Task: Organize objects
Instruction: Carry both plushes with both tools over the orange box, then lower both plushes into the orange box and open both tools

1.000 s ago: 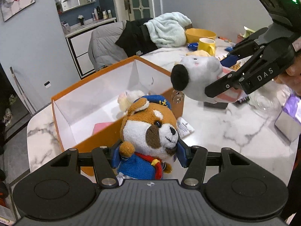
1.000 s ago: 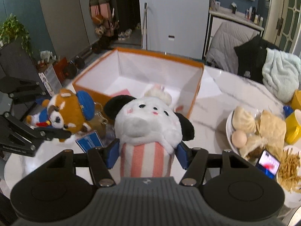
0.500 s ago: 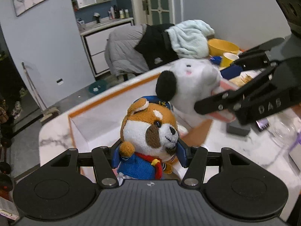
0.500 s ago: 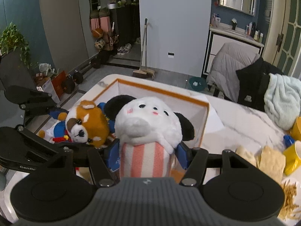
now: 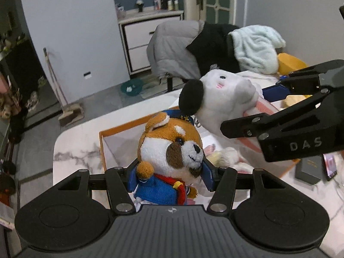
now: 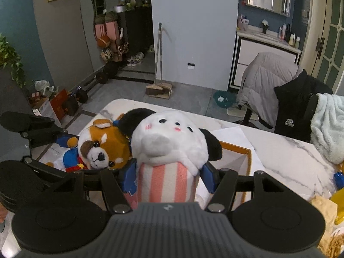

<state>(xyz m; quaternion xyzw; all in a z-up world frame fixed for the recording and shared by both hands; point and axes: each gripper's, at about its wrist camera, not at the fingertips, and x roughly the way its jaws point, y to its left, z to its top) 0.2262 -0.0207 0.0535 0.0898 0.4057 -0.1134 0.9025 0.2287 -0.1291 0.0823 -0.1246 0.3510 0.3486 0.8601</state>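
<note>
My left gripper (image 5: 171,177) is shut on a brown-and-white plush dog (image 5: 172,148) in a blue sailor suit and cap. My right gripper (image 6: 168,178) is shut on a white plush panda (image 6: 172,137) with black ears and a pink-striped body. Both toys hang side by side over the orange box (image 5: 103,142) with a white inside, the panda (image 5: 223,99) to the right of the dog and slightly higher. The right gripper (image 5: 279,116) shows in the left wrist view. A small pale plush (image 5: 228,157) lies in the box below them.
The box stands near the corner of a white marble table (image 5: 73,148). A dark case (image 5: 307,169) and a phone (image 5: 331,166) lie right of the box. A chair piled with jackets and a pale blue towel (image 6: 329,126) stands behind the table. Food (image 6: 324,206) sits at right.
Both grippers have carried their toys forward from in front of the box to over its opening. The toys have come closer together. Both grips are unchanged.
</note>
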